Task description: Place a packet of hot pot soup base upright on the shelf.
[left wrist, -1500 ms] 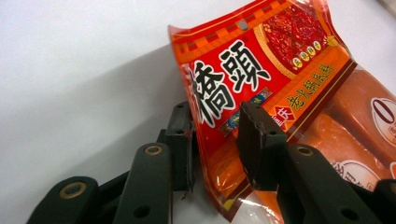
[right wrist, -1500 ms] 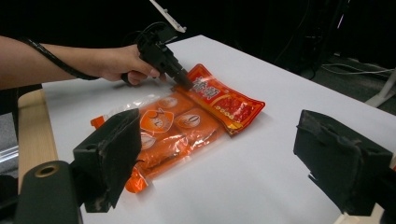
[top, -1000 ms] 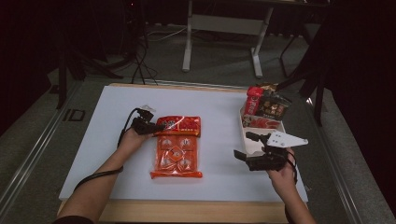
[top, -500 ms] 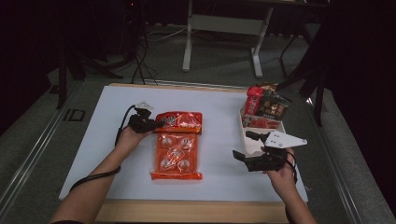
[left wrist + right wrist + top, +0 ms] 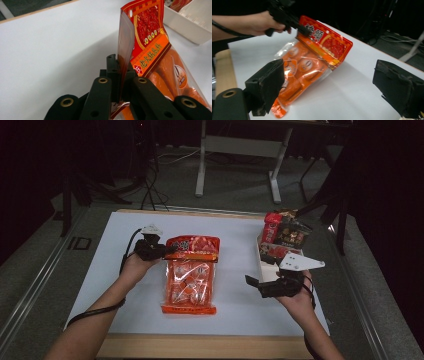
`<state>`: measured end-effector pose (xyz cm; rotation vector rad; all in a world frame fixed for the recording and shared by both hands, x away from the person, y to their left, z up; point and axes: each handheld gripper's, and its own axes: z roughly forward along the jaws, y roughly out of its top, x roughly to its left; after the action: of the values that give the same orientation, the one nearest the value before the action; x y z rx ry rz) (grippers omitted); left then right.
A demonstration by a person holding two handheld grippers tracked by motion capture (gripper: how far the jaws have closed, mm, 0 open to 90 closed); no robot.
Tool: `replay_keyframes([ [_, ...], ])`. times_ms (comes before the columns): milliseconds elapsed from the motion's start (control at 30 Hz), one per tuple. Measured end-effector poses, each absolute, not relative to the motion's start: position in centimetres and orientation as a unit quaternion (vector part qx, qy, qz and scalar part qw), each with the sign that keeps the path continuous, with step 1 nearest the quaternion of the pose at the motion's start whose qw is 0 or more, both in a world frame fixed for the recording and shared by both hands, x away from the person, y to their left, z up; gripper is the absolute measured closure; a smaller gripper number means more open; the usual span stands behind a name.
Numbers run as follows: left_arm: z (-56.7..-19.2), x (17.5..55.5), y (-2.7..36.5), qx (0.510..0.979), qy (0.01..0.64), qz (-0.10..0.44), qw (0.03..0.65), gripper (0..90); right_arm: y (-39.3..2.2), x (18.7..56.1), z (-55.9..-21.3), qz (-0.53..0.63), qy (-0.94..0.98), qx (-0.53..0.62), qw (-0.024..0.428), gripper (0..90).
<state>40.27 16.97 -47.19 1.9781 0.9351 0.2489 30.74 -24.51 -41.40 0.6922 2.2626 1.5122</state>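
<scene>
An orange and red snack bag (image 5: 190, 275) lies lengthwise on the white table top (image 5: 107, 270), its red header end raised off the surface. My left gripper (image 5: 167, 251) is shut on that header's left corner. In the left gripper view the jaws pinch the thin edge of the bag (image 5: 150, 50), and the left gripper (image 5: 120, 68) points along it. My right gripper (image 5: 256, 284) hovers right of the bag, apart from it. Its jaws have just been opening and hold nothing. In the right gripper view the right gripper (image 5: 329, 82) stands wide, with the bag (image 5: 312, 62) beyond.
A white tray (image 5: 261, 262) at the table's right side holds red and dark snack packs (image 5: 285, 235); its wall (image 5: 185, 27) also appears in the left gripper view. A metal stand (image 5: 240, 145) and cables sit on the dark floor behind the table.
The left gripper has risen with the bag's header, so the top end has come up off the table. The right hand has stayed in place.
</scene>
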Motion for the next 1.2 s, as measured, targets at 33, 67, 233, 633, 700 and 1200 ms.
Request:
replay_keyframes([
  [33,-46.8,40.1,16.9,0.802,0.374,0.102,0.454,89.1,-24.2,31.0,-41.4,0.53,0.797,0.24,0.163,10.3],
  [67,-46.6,39.9,16.9,0.802,0.371,0.103,0.458,89.1,-24.0,31.2,-41.4,0.527,0.798,0.24,0.166,10.3],
  [233,-45.4,38.9,16.7,0.798,0.358,0.103,0.474,89.2,-23.4,32.4,-41.3,0.528,0.795,0.252,0.16,10.6],
  [633,-43.0,36.2,15.9,0.795,0.316,0.108,0.507,89.2,-21.6,34.3,-41.8,0.529,0.792,0.264,0.151,14.6],
  [700,-42.7,35.8,15.7,0.795,0.306,0.109,0.512,89.2,-21.1,34.4,-41.9,0.528,0.794,0.263,0.145,14.5],
  [1200,-41.0,32.8,15.1,0.8,0.247,0.109,0.535,89.2,-17.8,34.4,-43.0,0.536,0.808,0.225,0.098,22.2],
])
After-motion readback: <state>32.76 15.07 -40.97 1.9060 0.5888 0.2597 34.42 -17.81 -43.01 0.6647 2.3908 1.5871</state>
